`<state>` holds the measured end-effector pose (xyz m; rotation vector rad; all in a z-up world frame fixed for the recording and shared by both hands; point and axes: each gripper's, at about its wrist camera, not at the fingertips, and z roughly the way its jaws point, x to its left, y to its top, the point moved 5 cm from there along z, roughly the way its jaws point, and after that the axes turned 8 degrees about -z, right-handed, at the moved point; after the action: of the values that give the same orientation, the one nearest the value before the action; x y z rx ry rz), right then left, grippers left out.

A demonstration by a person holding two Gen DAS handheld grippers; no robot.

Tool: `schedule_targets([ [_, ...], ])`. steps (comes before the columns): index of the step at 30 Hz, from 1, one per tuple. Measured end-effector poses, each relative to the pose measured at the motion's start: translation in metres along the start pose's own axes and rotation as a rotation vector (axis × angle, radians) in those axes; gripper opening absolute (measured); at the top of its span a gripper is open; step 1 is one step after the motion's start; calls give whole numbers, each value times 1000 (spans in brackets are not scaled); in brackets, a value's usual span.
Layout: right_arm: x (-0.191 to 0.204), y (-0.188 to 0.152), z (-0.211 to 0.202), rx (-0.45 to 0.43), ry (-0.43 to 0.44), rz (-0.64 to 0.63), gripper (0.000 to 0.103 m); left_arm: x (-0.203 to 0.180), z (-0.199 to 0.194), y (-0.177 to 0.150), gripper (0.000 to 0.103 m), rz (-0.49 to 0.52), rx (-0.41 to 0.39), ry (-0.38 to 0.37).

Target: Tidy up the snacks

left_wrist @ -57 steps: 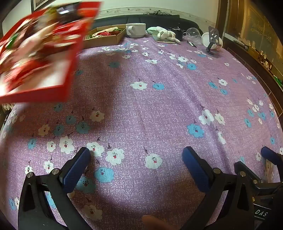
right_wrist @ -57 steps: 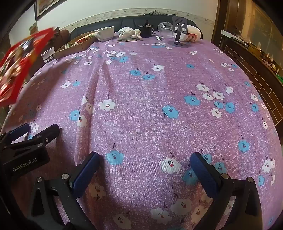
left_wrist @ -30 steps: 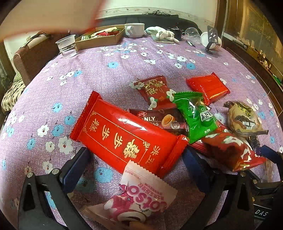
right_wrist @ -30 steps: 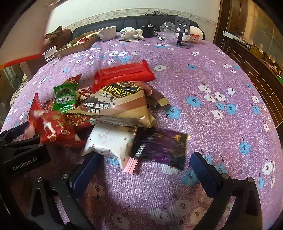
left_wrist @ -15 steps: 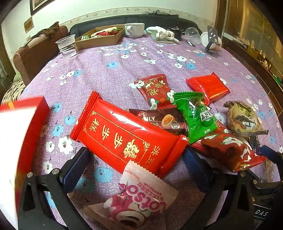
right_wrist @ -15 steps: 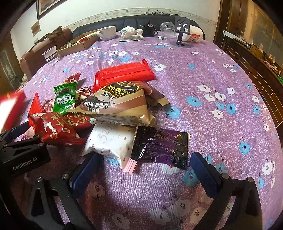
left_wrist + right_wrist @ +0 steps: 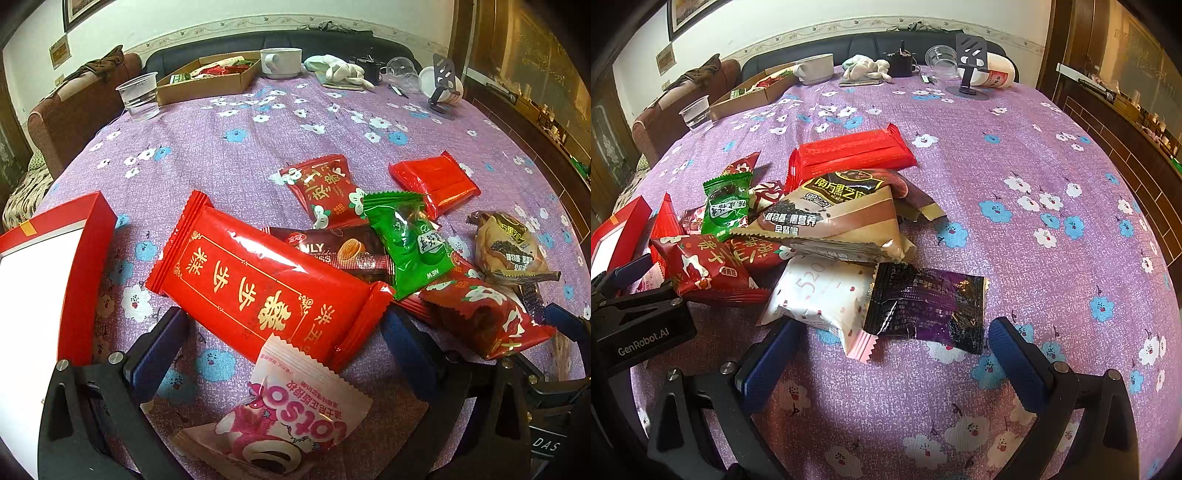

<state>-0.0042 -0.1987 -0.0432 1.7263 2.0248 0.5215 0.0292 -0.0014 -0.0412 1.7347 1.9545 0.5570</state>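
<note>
Counter point(image 7: 1052, 155), covered by purple cloth with blue and white flowers. Lying on it:
- large red packet point(image 7: 266, 284), between the left claw point(image 7: 280, 343) fingers, just ahead;
- pink-and-white packet point(image 7: 295, 410), nearest that claw;
- red box point(image 7: 48, 295), left of it;
- white packet point(image 7: 820, 295) and dark purple packet point(image 7: 931, 306), side by side just ahead of the right claw point(image 7: 890, 354);
- flat red packet point(image 7: 849, 151), farther ahead;
- plastic cup point(image 7: 139, 96), cardboard tray point(image 7: 207, 79), white mug point(image 7: 280, 62), far edge.
</note>
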Motion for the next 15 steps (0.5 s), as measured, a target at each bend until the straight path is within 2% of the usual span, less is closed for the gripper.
schedule_targets([
  [9,-1,0,0,0,0,0,103,0,0,0,103,0,0,0],
  [12,3,3,2,6,-35,51,103,0,0,0,103,0,0,0],
  [15,2,1,1,8,-35,58,103,0,-4,-5,103,-1,32,-4],
])
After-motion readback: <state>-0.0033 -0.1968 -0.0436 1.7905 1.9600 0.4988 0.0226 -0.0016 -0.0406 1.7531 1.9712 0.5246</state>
